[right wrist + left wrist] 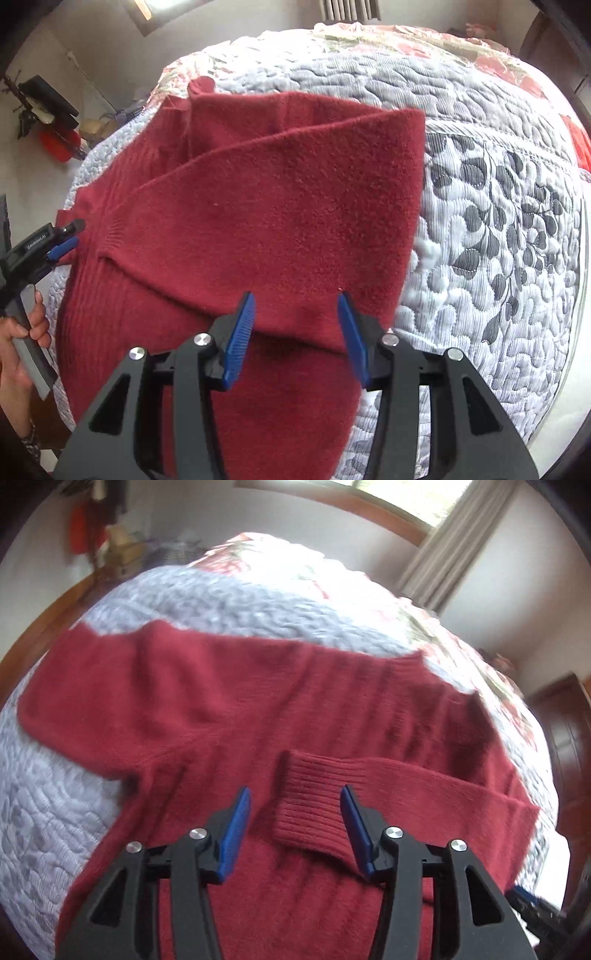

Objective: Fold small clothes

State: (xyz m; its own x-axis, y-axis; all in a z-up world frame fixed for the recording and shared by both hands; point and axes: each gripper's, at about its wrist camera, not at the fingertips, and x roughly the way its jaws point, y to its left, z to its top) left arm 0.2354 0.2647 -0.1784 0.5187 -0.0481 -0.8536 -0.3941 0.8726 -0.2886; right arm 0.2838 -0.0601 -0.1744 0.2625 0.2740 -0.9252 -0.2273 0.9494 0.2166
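sweater: dark red knit sweater [258,701] lay spread on the bed's quilt [221,594], partly folded
sleeve: one sleeve [424,786] was folded across the sweater body, its ribbed cuff [314,805] resting flat on the body
fold: in right wrist view a broad flap of the sweater [295,192] lay doubled over the rest, its straight edge next to bare quilt [498,221]
hem: ribbed hem of the sweater pointed away toward the far side of the quilt, left wrist view
left gripper: left gripper [295,827] hovered just above the cuff, blue pads [236,834] spread wide, nothing held; the cuff showed in the gap between them
right gripper: right gripper [295,332] was above the flap's near edge, blue pads [240,339] wide apart, holding nothing; whether they touched the cloth, cannot tell
hand: a person's hand [22,343] gripped the left gripper's handle, at the sweater's edge in right wrist view
quilt: grey-white with leaf pattern, floral bedding [280,565] beyond the sweater
room: curtain [454,539] and window beyond the bed
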